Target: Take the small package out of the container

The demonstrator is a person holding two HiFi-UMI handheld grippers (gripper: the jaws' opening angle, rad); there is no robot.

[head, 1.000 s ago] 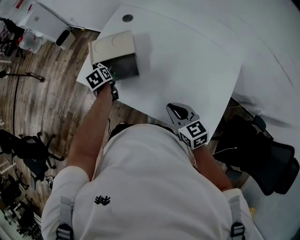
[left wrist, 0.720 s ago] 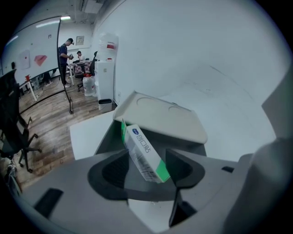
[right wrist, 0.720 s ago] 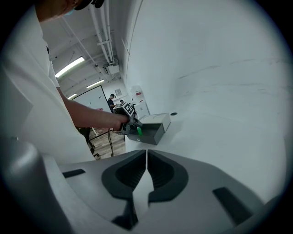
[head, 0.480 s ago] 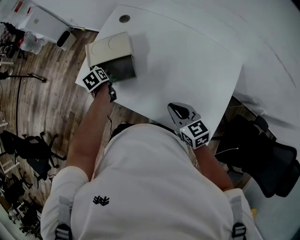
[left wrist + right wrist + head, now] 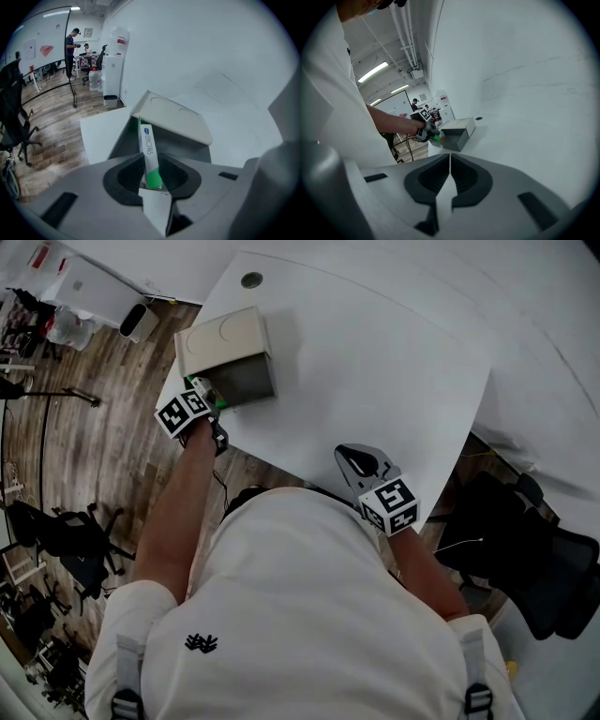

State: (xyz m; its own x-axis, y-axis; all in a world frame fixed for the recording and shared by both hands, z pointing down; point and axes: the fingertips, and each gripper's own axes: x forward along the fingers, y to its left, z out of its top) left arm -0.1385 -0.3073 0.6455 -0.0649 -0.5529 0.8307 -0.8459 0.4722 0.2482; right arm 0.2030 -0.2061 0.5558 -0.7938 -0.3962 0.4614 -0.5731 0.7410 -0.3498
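The container (image 5: 228, 354) is a grey box with a beige lid, lying near the white table's left corner with its opening toward me. My left gripper (image 5: 212, 401) is just outside that opening at the table's edge. Its jaws are closing on a small green and white package (image 5: 150, 157), which stands upright between the pads (image 5: 165, 174), its top end still in front of the container's mouth (image 5: 123, 140). My right gripper (image 5: 356, 462) rests shut and empty near the table's front edge, far from the container (image 5: 458, 132).
The white table (image 5: 375, 362) has a round cable hole (image 5: 251, 280) at its far edge. Wood floor with black office chairs (image 5: 66, 535) lies to the left, another chair (image 5: 534, 568) to the right. A water dispenser (image 5: 114, 61) and people stand far off.
My left gripper has drawn back from the container's opening toward the table's edge, and the green package now shows at its tip. The right gripper has stayed still.
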